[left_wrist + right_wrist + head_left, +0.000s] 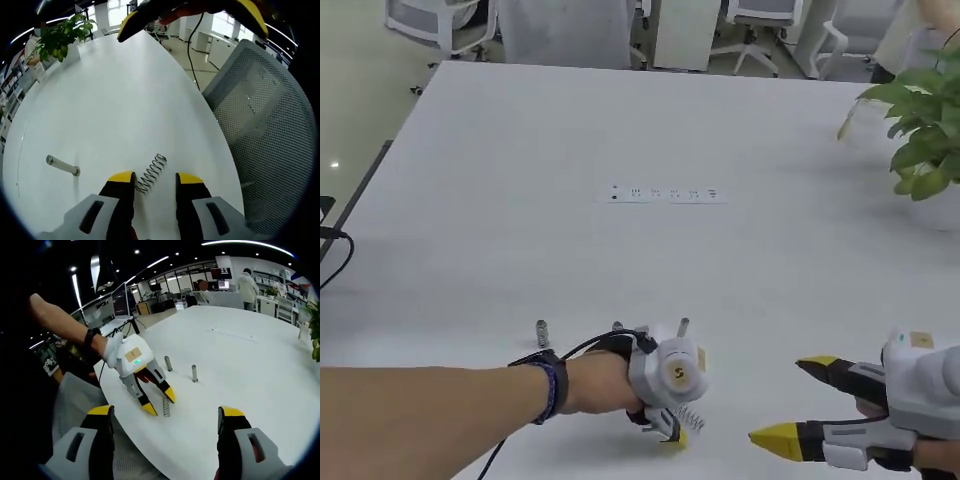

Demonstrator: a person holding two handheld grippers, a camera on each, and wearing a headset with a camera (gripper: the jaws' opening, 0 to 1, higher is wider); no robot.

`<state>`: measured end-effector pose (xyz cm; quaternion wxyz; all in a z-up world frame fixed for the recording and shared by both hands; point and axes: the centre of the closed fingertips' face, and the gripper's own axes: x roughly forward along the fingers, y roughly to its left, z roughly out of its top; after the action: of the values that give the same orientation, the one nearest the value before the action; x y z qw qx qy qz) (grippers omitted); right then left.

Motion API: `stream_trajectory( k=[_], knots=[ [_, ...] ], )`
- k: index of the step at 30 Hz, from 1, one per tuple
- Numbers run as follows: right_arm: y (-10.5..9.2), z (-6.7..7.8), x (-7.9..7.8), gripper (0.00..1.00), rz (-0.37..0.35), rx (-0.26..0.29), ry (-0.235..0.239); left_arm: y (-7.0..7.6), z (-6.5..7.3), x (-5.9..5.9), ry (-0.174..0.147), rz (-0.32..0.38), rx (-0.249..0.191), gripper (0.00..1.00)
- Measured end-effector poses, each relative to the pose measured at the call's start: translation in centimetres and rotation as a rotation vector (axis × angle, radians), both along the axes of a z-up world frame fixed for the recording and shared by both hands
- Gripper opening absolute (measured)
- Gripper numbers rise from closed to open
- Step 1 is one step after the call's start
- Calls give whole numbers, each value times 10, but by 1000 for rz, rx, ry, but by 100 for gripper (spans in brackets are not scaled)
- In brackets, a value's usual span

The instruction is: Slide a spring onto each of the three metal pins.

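Observation:
A loose spring [151, 172] lies on the white table [620, 130], its near end between the yellow tips of my left gripper [155, 179], which is open and angled down at it. The head view shows this gripper [672, 432] near the table's front edge with the spring [692, 415] beside its tips. Behind it stand a pin with a spring on it [542, 332] and a bare pin [683, 326]; another pin [617, 325] pokes up behind the hand. My right gripper [792, 400] hovers open, wide, at the lower right. Its view shows the left gripper [159, 401], spring [166, 406], sprung pin [168, 363] and bare pin [194, 373].
A flush socket strip [660, 193] sits mid-table. A potted plant [920, 130] stands at the right edge. Office chairs [440, 20] line the far side, and a mesh chair [255, 125] is close to the near edge. A cable [335, 255] hangs at the left.

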<state>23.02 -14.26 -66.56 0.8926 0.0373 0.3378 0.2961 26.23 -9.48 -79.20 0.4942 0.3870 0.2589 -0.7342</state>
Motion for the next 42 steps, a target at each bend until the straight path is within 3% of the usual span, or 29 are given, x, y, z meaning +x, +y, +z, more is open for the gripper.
stream_trajectory(
  k=[13,22,29,42],
  knots=[
    [6,1,1,83,16,4,-1,11,-1,5,3,51,13,3],
    [12,0,0,83,32,4,2,20,-1,7,44,111,24,2],
    [16,-1,2,83,44,7,3,31,0,9,51,140,30,2],
    [25,-2,4,82,68,15,4,62,10,21,76,239,-5,2]
  ],
)
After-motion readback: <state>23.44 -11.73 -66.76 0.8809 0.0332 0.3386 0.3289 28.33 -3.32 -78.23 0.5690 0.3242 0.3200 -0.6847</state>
